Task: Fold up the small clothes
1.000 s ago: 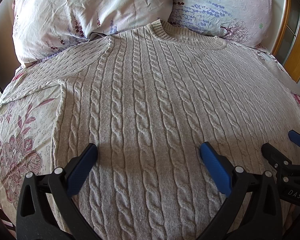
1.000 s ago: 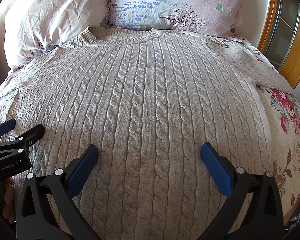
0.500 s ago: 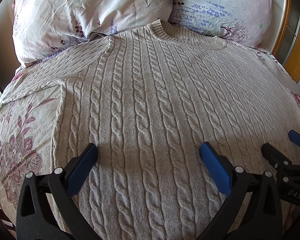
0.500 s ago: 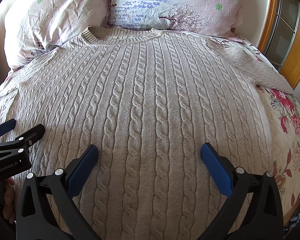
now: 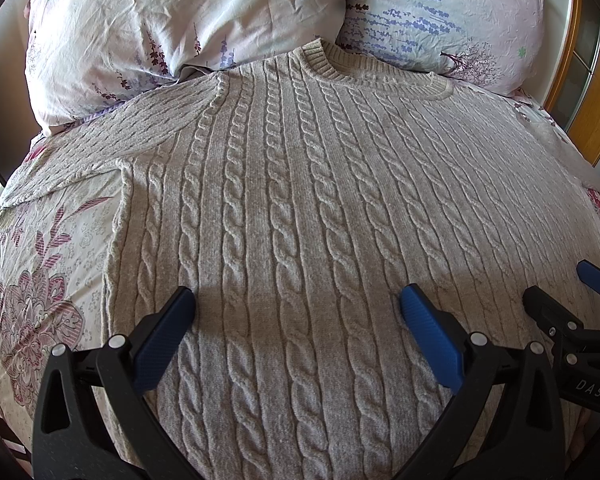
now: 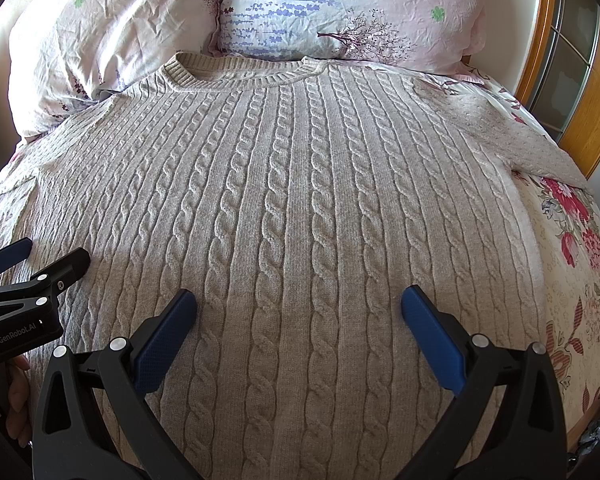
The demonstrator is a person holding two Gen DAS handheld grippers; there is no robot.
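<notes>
Grey wool, knitted in twisty ropes: a sweater (image 5: 300, 208) lies flat and face up on the bed (image 5: 40, 260), its neck (image 6: 236, 76) up by two flowery pillows (image 6: 100, 32). One sleeve (image 5: 80, 160) goes out to the left side, and the other sleeve (image 6: 540, 148) goes out to the right. The left tongs (image 5: 296, 312) hang wide over the lower part of the sweater, holding nothing. The right tongs (image 6: 298, 312) are beside them, also wide and holding nothing.
</notes>
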